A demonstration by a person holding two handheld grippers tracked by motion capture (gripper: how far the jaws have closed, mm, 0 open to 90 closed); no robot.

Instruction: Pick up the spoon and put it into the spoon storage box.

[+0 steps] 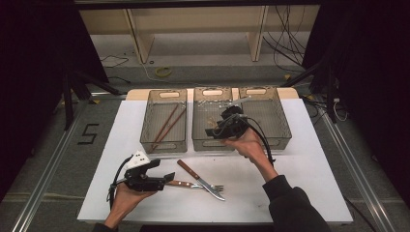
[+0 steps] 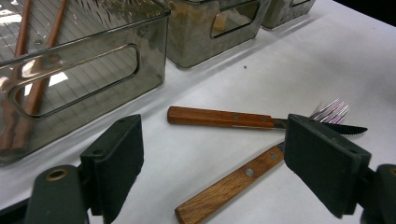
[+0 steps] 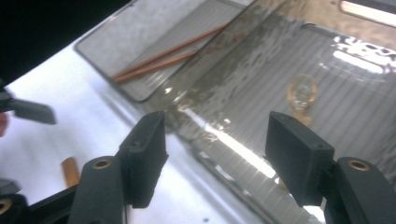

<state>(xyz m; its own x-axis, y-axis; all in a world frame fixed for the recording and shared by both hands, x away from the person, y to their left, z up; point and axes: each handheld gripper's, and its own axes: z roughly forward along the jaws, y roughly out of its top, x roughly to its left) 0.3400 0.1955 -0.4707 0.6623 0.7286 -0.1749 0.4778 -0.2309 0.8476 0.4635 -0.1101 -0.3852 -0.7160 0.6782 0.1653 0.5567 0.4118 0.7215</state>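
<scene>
The left claw (image 1: 170, 176) stands wide and empty near the table's front edge, with the fork (image 2: 243, 175) handle lying between its jaws, long axis running away toward the right, crossed by the knife (image 2: 224, 117). The right claw (image 3: 215, 154), wide and empty, hangs over the middle bin (image 1: 199, 137), well apart; the fork's tines are partly hidden

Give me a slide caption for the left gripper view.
Open left gripper over fork and knife, beside bin of chopsticks.
</scene>
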